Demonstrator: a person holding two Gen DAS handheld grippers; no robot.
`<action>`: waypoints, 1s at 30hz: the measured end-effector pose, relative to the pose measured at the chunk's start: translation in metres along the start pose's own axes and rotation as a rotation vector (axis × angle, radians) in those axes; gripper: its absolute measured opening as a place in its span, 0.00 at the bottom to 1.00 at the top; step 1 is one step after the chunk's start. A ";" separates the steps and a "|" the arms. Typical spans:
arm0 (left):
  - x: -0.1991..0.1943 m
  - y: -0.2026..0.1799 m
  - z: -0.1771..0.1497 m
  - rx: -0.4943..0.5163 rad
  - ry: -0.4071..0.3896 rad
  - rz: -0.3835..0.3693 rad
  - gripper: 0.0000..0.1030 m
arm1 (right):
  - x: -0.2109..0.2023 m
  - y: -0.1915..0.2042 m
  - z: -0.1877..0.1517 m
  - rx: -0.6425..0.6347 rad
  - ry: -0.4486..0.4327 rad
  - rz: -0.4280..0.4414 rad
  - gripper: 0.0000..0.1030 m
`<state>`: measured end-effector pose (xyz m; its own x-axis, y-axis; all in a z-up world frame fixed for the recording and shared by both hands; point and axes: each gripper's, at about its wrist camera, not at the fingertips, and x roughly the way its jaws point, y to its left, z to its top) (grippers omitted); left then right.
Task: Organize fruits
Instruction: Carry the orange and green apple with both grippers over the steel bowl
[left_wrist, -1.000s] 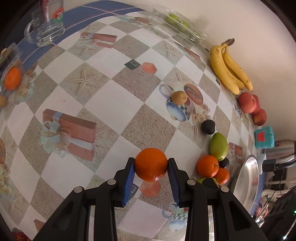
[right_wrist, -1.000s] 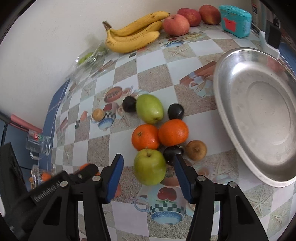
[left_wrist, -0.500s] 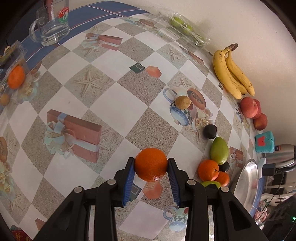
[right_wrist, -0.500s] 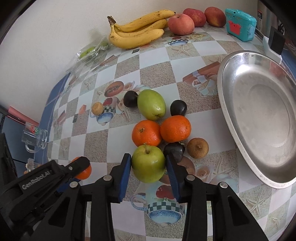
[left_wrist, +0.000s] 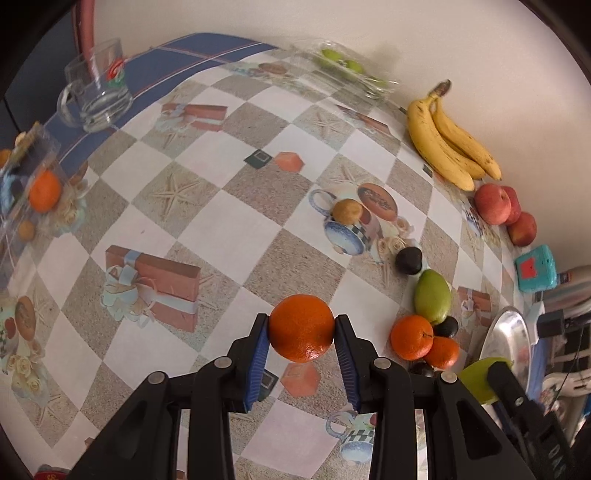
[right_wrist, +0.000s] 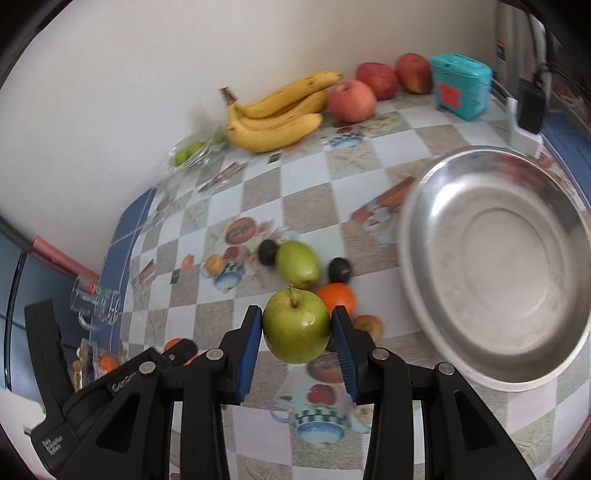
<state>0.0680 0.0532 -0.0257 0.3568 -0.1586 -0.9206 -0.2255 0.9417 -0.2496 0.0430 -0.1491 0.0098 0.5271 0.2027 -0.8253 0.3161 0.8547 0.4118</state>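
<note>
My left gripper is shut on an orange and holds it above the tablecloth. My right gripper is shut on a green apple, lifted off the table; the apple also shows in the left wrist view. On the table lie a green mango, an orange, dark plums and a small brown fruit. A steel plate stands at the right. Bananas and red apples lie along the wall.
A glass mug stands at the far left on a blue cloth. A clear box with an orange sits at the left edge. A teal box and a bag of green fruit are by the wall.
My right gripper closed on the green apple and lifted it off the table. My left gripper kept hold of the orange and shifted slightly.
</note>
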 end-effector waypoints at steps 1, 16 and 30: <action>0.000 -0.005 -0.002 0.016 -0.002 0.004 0.37 | -0.002 -0.006 0.002 0.011 -0.002 -0.005 0.39; -0.011 -0.104 -0.033 0.266 0.009 -0.093 0.37 | -0.056 -0.105 0.036 0.165 -0.147 -0.195 0.39; 0.014 -0.243 -0.081 0.694 -0.010 -0.118 0.37 | -0.053 -0.176 0.047 0.288 -0.106 -0.286 0.39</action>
<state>0.0547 -0.2017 -0.0024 0.3521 -0.2713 -0.8958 0.4447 0.8906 -0.0950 -0.0035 -0.3328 -0.0005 0.4594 -0.0869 -0.8840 0.6613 0.6979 0.2750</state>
